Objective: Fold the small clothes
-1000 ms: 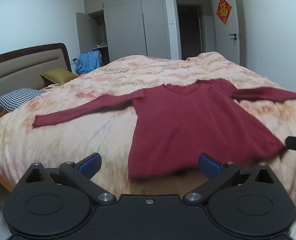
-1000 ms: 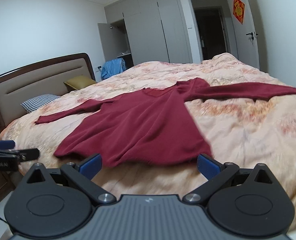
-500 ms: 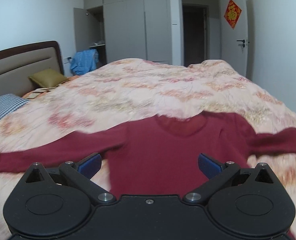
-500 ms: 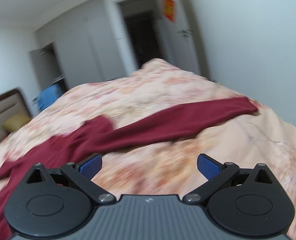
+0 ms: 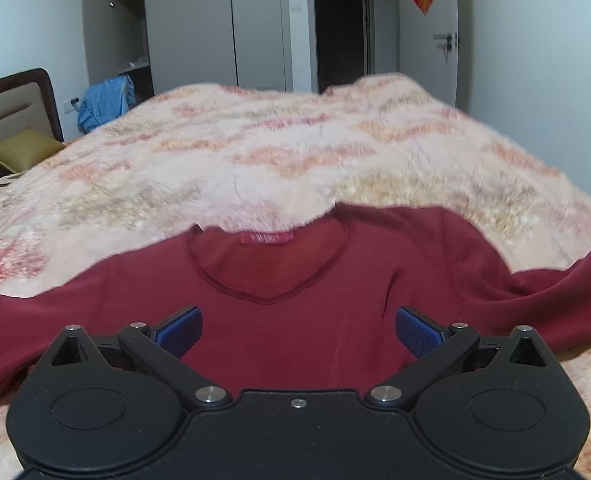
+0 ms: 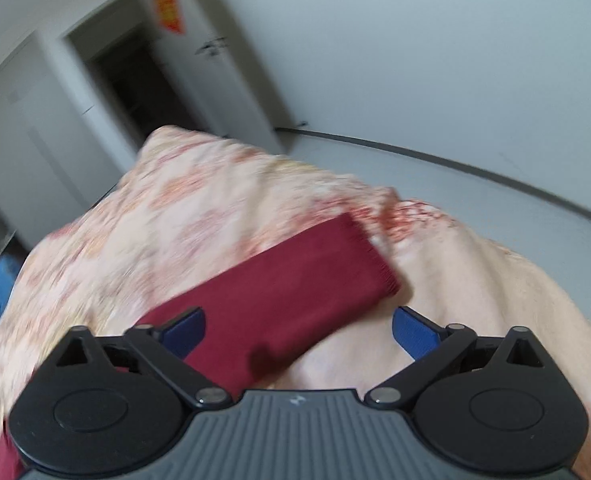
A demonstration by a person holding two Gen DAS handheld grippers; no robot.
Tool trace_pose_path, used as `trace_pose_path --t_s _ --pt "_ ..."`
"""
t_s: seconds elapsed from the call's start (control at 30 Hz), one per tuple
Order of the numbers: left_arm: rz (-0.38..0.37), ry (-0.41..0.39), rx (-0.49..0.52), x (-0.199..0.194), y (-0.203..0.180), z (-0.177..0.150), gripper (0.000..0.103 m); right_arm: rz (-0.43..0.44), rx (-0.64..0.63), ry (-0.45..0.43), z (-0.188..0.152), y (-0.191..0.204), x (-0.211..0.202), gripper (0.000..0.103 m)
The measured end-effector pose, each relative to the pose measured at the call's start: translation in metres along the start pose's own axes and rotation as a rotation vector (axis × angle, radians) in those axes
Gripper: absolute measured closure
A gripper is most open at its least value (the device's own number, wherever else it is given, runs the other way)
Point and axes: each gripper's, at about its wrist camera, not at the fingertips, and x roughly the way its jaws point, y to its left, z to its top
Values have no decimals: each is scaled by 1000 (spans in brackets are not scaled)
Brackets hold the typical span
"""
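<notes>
Now the left gripper (image 5: 298, 330) is hanging wide open over the maroon V-neck sweater (image 5: 295, 320) at frame centre, gripping nothing; the right gripper (image 6: 298, 332) is closing around its sleeve cuff (image 6: 335, 272), pads not yet pressing.

Matt knit sweater (image 5: 303, 320), soft quilt (image 5: 279, 160)

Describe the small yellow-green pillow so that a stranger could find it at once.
Start at the big bed under its pink flowered cover. Follow it to the padded headboard on the far left. The pillow lies at the foot of that headboard: plain olive, unlike the flowered cover or the blue cloth behind it.
</notes>
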Motion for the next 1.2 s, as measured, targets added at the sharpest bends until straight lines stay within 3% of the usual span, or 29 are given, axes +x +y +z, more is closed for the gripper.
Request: trace_pose_path --t_s 0.07,0.1,0.13,0.2,0.27,0.37,0.53,0.63,0.77,0.93,1.03,1.2 --pt "1 25 -4 13 -1 -2 1 -35 31 -3 4 -3 12 25" --pt "-1 37 -9 17 0 -4 1 -57 40 -13 4 -2 12 40" --pt "-6 49 -15 20 2 -6 1 -71 47 -21 5 -2 13 48" --pt "-16 61 -22 25 5 -9 1 -70 45 -38 7 -1 10 81" --pt "-20 68 -19 27 5 -10 1 -33 34 -38 11 1 9 90" --pt "-30 69 -16 27 6 -9 1 4 9 -67 27 7 -1 92" --pt "-68 65 0 23 6 -3 1 59 -31 -209 74 17 -36 92" --pt "-48 123 61 33 -2 -4 1 63 -86 -258 91 18 -45 92" --pt "-18 174 156 47 -14 -15 1 10 -89 -190 80 9 -27 92" --pt "-26 159 152 38 -11 -8 1 -3 -68 -159 58 6 -14 92" --pt "-21 121 134 25 -4 5 1 43 -99 -189 57 24 -29 92" --pt "23 47 35 -3 19 31 1 189 -219 -252 54 102 -69 92"
